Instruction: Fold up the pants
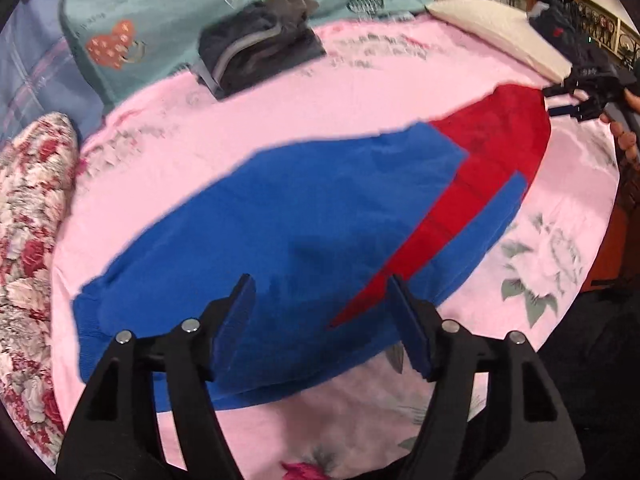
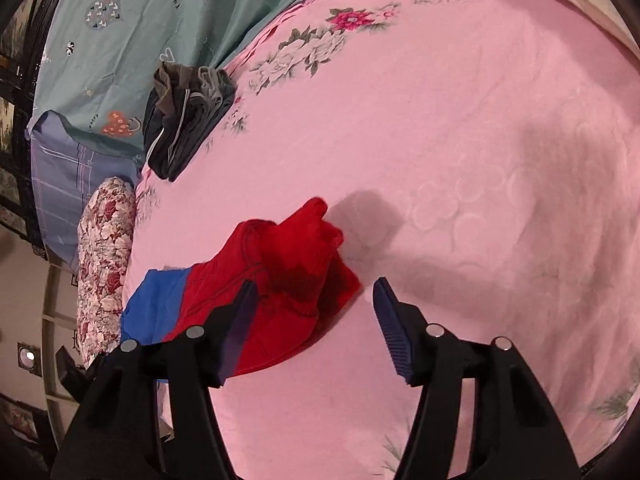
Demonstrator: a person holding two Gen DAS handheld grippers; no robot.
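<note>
Step in hand: the person is hovering both grippers over the pants, which are lying on the bed; the next fold appears not yet begun, judging by both grippers being empty.
Doing it well: each gripper should probably be pinching through all layers at an outer edge, and the two should be lifting together so the cloth is carried over evenly instead of dragging into a bunch.
Left gripper: its fingers are standing wide apart, holding nothing, above the blue cloth near the 6 o'clock end of the garment in the left wrist view.
Right gripper: its fingers are also standing wide and empty; the left finger is overlapping the red cloth in the picture, the right finger is lying over bare sheet. Contact cannot be told.
Pants, look: mostly blue with a red end and a red stripe running along one side; they are lying fairly flat and stretching from about 7 o'clock to 2 o'clock in the left wrist view.
Red end: it is rumpled and humped up, so smoothing looks wise before folding.
Nearby: a stack of dark folded clothes is sitting well apart at about 11 o'clock.
</note>
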